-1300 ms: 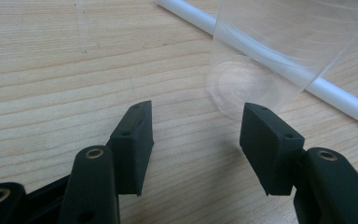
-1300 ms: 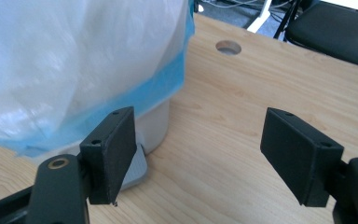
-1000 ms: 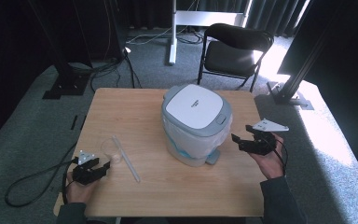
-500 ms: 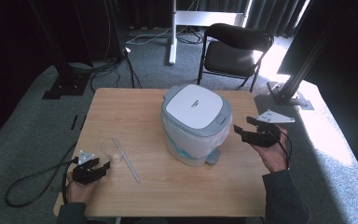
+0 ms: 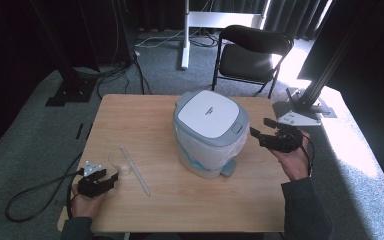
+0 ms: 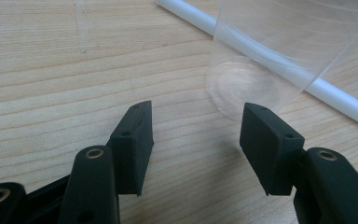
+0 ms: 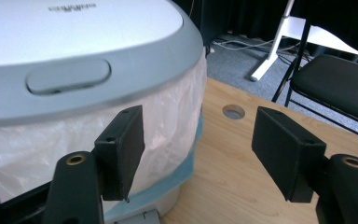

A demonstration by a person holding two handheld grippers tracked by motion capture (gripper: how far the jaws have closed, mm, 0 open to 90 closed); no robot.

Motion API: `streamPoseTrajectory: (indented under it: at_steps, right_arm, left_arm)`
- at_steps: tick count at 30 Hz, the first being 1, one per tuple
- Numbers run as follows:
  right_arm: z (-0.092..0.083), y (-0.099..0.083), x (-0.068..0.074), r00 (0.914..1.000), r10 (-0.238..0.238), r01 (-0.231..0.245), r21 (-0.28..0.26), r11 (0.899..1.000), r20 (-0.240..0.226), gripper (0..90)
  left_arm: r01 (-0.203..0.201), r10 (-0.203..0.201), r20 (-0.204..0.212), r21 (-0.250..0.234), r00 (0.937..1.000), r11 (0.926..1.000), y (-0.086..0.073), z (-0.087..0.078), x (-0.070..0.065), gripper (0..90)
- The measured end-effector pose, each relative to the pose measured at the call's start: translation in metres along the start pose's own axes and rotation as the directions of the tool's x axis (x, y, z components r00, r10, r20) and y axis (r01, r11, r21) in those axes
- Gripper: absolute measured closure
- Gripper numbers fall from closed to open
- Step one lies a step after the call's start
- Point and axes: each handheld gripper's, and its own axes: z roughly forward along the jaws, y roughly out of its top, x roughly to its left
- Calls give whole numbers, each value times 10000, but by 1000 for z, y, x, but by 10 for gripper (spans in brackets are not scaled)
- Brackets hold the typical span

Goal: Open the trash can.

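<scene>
Right hand-held gripper [image 5: 269, 136] hovers just beside the bin [image 5: 210, 132], jaws spread wide and empty, level with the grey lid button [image 7: 68, 75]. The bin sits mid-tabletop [image 5: 130, 115], white liner bulging beneath its lid. Well left of the bin, the left hand-held gripper [image 6: 196, 135] gapes open, empty, just short of a clear plastic cup [image 6: 279, 56], with a white straw [image 5: 135, 170] running behind the cup.

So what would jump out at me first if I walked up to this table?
Probably the white lidded bin lined with a plastic bag, standing mid-table, with the right tongs open just beside it. Nearer the left edge, the left tongs are open in front of a clear plastic cup, and a white straw lies next to it.
</scene>
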Motion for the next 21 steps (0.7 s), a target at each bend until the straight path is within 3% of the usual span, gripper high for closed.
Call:
streamPoseTrajectory:
  at_steps: [9, 21]
  right_arm:
    - [-3, 16, 3, 9997, 41, -49, -338, 9994, -254, 335]
    - [11, 33, 12, 9985, -40, 22, -328, 9995, -543, 334]
  left_arm:
    - [-15, 15, 9, 17, 10000, 10000, 0, 0, 0, 446]
    - [-15, 15, 11, 8, 10000, 10000, 0, 0, 0, 446]
